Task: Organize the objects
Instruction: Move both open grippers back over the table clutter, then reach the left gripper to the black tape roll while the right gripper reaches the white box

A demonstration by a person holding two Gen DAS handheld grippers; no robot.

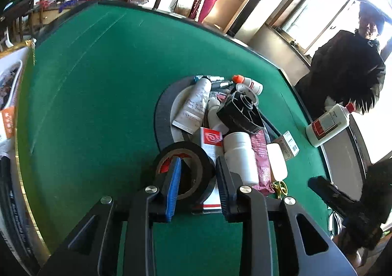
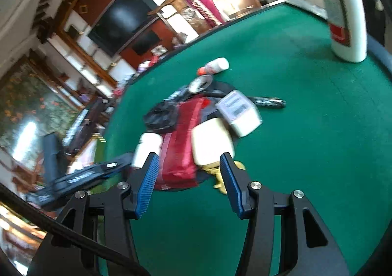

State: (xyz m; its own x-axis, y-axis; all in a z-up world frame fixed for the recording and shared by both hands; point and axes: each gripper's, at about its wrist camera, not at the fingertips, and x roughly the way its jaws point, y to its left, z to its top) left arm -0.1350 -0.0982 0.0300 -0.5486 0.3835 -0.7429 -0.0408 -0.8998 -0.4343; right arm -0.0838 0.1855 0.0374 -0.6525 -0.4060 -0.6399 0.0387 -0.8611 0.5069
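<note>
My left claw (image 1: pixel 198 179) clamps the tape roll's (image 1: pixel 186 173) wall; I lift straight up, right claw (image 2: pixel 188 179) apart.

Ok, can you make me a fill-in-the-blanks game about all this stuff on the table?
1. The table has a cloth coloured ____.
2. The left gripper has one finger inside the hole of a roll of black ____.
3. The big white bottle standing alone has a cap coloured ____.
4. Between the right gripper fingers there is ____.

Missing words: green; tape; red; nothing
</note>
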